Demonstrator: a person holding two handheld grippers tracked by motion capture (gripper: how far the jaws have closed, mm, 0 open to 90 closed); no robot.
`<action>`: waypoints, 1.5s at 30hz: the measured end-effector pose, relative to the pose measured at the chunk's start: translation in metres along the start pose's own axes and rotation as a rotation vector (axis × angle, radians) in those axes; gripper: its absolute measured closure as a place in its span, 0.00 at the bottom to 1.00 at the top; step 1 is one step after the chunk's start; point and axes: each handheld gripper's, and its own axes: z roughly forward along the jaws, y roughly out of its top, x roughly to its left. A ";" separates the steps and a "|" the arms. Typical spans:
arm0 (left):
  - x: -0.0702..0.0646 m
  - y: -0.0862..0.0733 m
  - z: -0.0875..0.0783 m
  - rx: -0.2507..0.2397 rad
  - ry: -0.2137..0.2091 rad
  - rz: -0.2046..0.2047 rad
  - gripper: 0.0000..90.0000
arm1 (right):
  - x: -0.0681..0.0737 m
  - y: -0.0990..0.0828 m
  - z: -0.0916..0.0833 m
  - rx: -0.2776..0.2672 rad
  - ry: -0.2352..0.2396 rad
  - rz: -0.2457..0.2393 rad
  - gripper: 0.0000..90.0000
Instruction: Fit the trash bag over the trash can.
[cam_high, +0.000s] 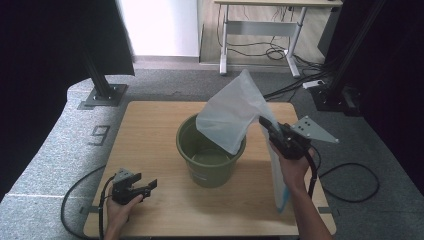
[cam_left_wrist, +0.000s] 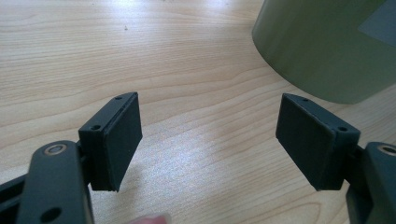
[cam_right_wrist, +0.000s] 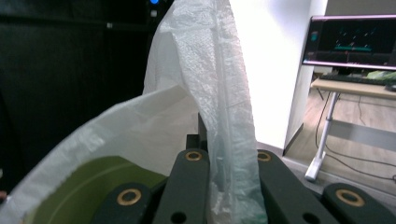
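L gripper sits low on the table, near-left of the green bucket & well apart from it, held in the L hand; jaws stand wide apart w/ nothing between them, pointing toward bucket. In left gripper view the pads hang just over bare wood, bucket wall up at far right. Bucket stands upright at table centre, inside bare at the bottom as far as seen. White plastic bag is lifted above the bucket's right rim; its loose part spreads over the right side of the opening, peak pointing up, a strip of it hanging down to the right of the bucket w/ a blue edge near the table. R gripper is raised just right of the bucket, R hand below it; jaws clamped tight on the bag. Right gripper view: bag rises from betw. the closed jaws, bucket rim below-left.
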 end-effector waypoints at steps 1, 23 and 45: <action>0.000 0.000 0.000 -0.002 0.002 0.000 0.25 | 0.002 -0.005 0.003 0.014 0.007 -0.004 0.98; 0.000 -0.001 0.001 -0.003 0.007 -0.005 0.25 | 0.038 -0.067 0.024 0.184 0.221 0.102 0.47; 0.001 0.000 0.001 -0.007 0.007 -0.012 0.25 | 0.031 -0.093 -0.034 0.194 0.136 0.093 0.20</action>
